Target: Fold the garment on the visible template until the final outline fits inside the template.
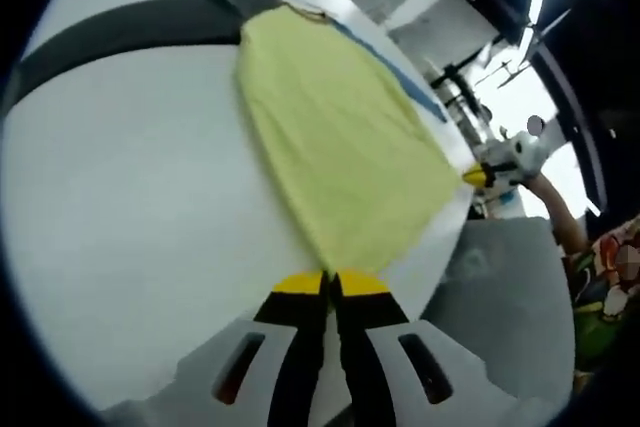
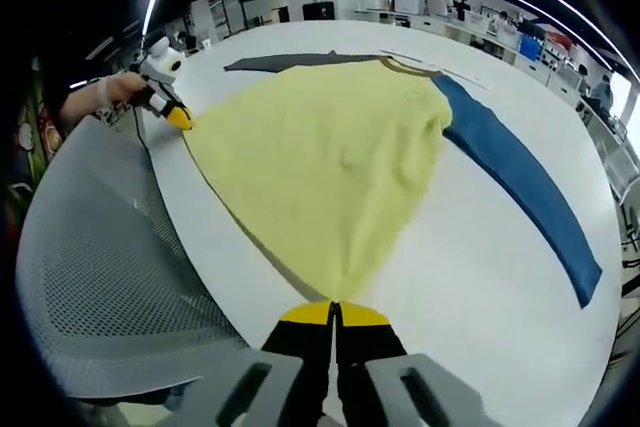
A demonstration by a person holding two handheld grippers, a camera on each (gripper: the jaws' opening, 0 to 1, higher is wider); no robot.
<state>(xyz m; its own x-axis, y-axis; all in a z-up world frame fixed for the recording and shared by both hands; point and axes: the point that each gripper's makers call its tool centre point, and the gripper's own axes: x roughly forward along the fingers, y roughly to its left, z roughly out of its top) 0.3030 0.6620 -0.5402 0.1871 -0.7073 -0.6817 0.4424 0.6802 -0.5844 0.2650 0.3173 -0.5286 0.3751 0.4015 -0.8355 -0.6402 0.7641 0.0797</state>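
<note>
Yellow garment (image 2: 330,167) lengthwise toward right gripper (image 2: 335,313)

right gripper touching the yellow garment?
Touching. Right gripper view: right gripper has its yellow tips closed on the yellow garment's corner.

Garment (image 2: 330,172) spread flat on the desk (image 2: 480,277), its near edge corners held by the left hand-held gripper (image 1: 332,285) and right hand-held gripper (image 2: 333,313), tape strips (image 2: 520,182) beside it, mesh chair (image 2: 90,287) left of the desk.

Both tools (image 1: 331,283) (image 2: 334,312) clamped, jaws together
</note>
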